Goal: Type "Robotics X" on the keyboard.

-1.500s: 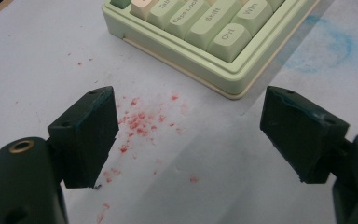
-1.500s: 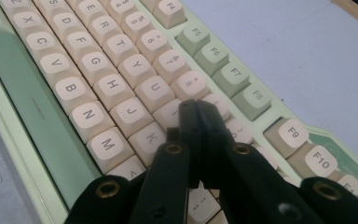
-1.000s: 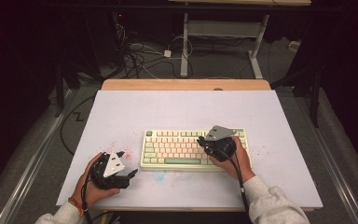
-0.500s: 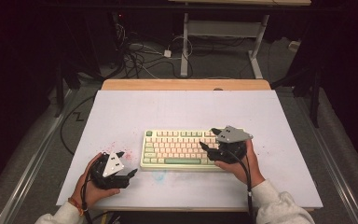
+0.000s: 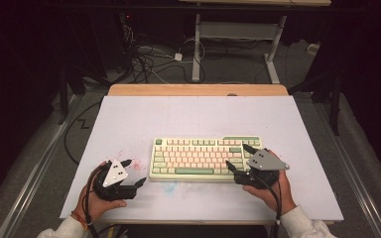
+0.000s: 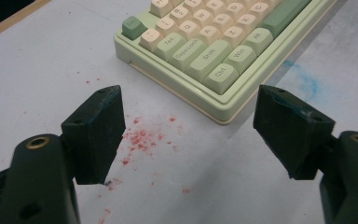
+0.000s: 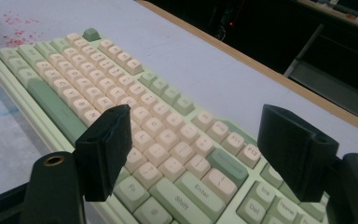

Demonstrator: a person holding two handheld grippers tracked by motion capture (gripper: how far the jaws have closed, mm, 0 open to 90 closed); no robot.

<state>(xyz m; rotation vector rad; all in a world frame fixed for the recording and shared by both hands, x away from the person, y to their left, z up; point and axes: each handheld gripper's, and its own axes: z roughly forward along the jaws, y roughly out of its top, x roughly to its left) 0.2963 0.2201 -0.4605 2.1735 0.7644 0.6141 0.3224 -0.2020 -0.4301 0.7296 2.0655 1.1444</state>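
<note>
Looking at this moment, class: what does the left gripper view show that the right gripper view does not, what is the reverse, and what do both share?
Left gripper view: the keyboard's near left corner with the Ctrl key and a blue smear on the table.

Right gripper view: the Enter key, the table's wooden far edge and dark furniture beyond.

Both: the keyboard, red specks on the white surface, and an open pair of black jaws with nothing between them.

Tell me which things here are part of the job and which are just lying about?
In the job:
- green and cream keyboard
- right gripper, jaws just opened, empty, over the keyboard's right end
- left gripper, open, beside its left end

Lying about:
- red specks and blue smudge on the white table cover
- cables on the floor behind
</note>
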